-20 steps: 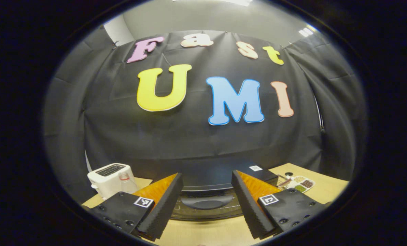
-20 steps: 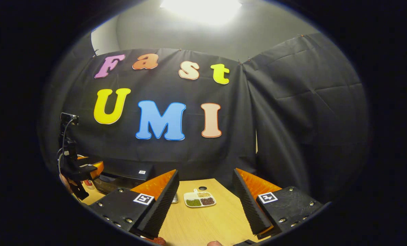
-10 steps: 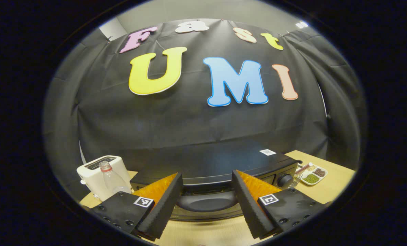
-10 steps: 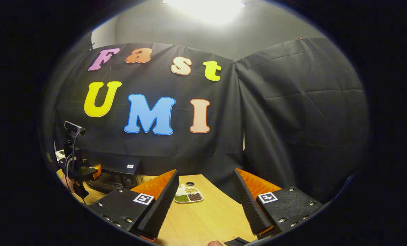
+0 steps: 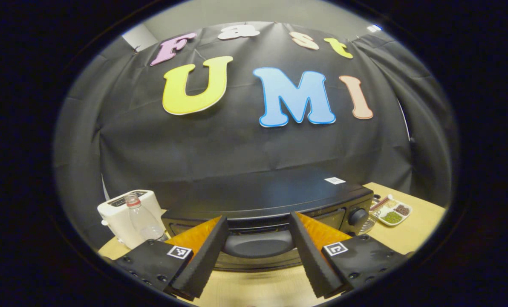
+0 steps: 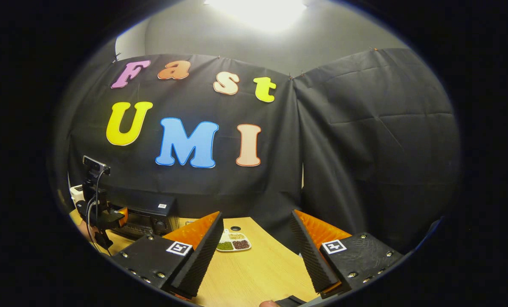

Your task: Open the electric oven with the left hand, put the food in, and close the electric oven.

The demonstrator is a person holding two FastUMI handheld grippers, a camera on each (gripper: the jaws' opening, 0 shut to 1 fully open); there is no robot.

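Closer now, left claw (image 5: 257, 255) faces oven (image 5: 262, 204), sticker unreadable.

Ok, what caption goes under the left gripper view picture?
Open left tool lined up on the shut oven's handle.

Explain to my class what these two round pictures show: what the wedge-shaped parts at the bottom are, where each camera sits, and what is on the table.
A person holds a two-finger gripper in each hand, and each carries a wide-angle camera looking along its own fingers. In the left gripper view, the open left gripper faces the oven, its handle between the fingers, not gripped. A toaster and bottle stand beside it on the table. The right gripper is open, holding nothing, with a divided food tray ahead.
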